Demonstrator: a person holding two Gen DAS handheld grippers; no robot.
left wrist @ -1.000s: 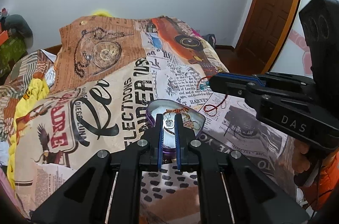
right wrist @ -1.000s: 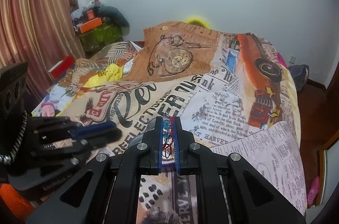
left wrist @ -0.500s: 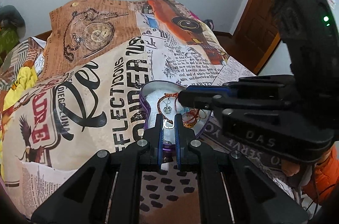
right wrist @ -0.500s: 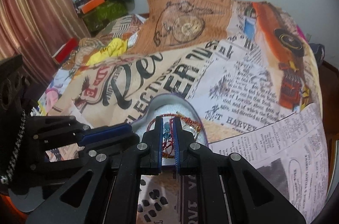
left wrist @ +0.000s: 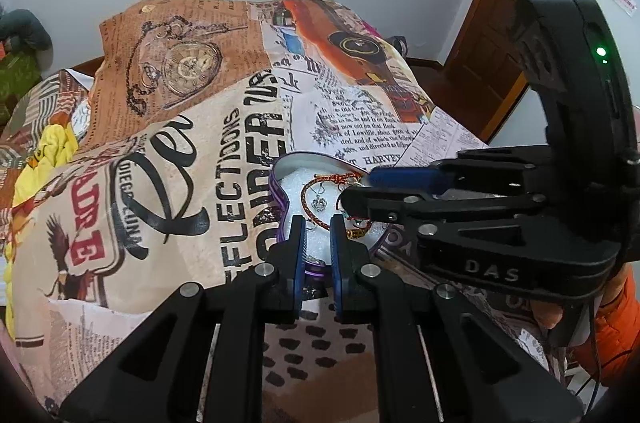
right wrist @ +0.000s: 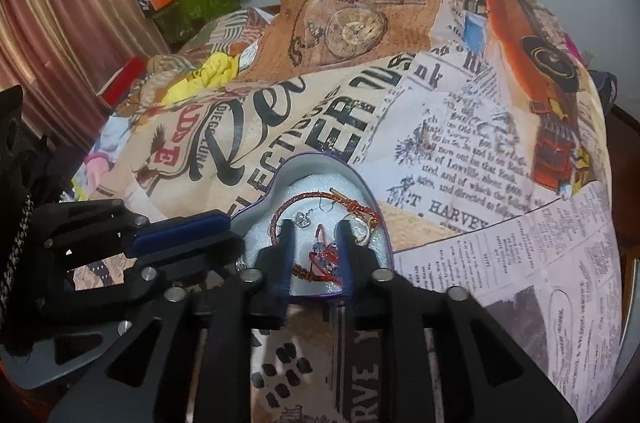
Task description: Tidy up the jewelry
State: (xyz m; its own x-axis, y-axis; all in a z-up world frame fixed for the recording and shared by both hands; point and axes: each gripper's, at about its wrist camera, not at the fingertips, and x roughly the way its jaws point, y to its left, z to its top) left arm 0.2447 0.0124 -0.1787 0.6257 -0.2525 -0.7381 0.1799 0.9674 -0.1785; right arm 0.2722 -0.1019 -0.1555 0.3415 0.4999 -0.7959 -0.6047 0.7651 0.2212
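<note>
A purple heart-shaped tin (left wrist: 280, 199) (right wrist: 320, 161) with white foam inside lies on the printed bedspread. In it are a red cord bracelet (right wrist: 304, 201), a silver crown pendant (right wrist: 303, 220) (left wrist: 319, 202), a gold ring (right wrist: 362, 233) and a red thread bracelet with teal beads (right wrist: 326, 261). My right gripper (right wrist: 313, 223) is open over the tin, the red thread bracelet lying loose between its fingers. My left gripper (left wrist: 314, 223) is narrowly parted at the tin's near rim, nothing clearly held. The right gripper also shows in the left wrist view (left wrist: 356, 191).
The bedspread (right wrist: 460, 151) covers the bed. A yellow cloth (right wrist: 212, 75) and a red box (right wrist: 120, 83) lie at the left. Clutter and a curtain (right wrist: 60, 3) stand at the far left, a wooden door (left wrist: 520, 3) at the right.
My right gripper came down over the tin and opened, letting the red thread bracelet drop into it. My left gripper stayed at the tin's near rim and parted slightly.
</note>
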